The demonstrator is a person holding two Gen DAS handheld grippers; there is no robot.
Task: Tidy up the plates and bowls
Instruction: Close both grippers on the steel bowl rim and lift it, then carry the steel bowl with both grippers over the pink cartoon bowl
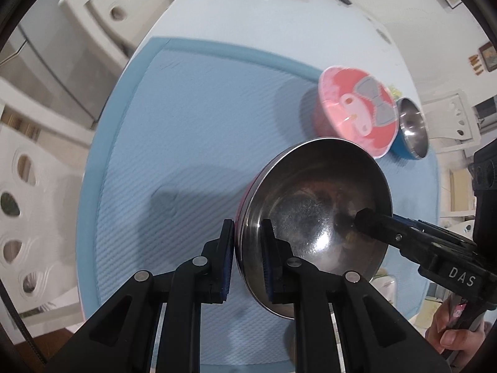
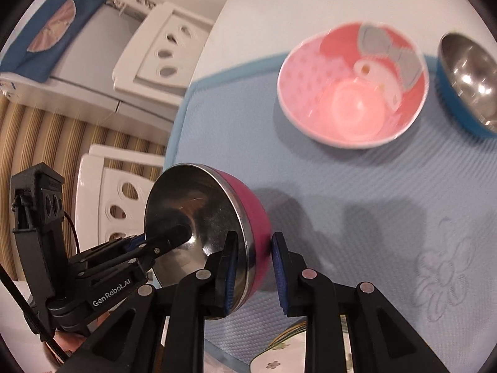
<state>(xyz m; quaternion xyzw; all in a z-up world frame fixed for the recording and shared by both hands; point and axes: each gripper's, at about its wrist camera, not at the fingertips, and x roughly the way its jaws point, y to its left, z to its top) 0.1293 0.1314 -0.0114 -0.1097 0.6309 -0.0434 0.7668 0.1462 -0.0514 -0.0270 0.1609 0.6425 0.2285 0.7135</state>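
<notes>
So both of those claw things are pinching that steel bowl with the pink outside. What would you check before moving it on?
1. Left gripper clamped on the steel bowl's rim: ok.
2. Right gripper clamped on the opposite rim: ok.
3. Bowl level: not ok, it hangs tilted.
4. Bowl empty, nothing to spill: ok.
5. Pink cartoon bowl empty: ok.
6. Pink bowl apart from the blue-sided steel bowl: cannot tell; they sit close.
</notes>
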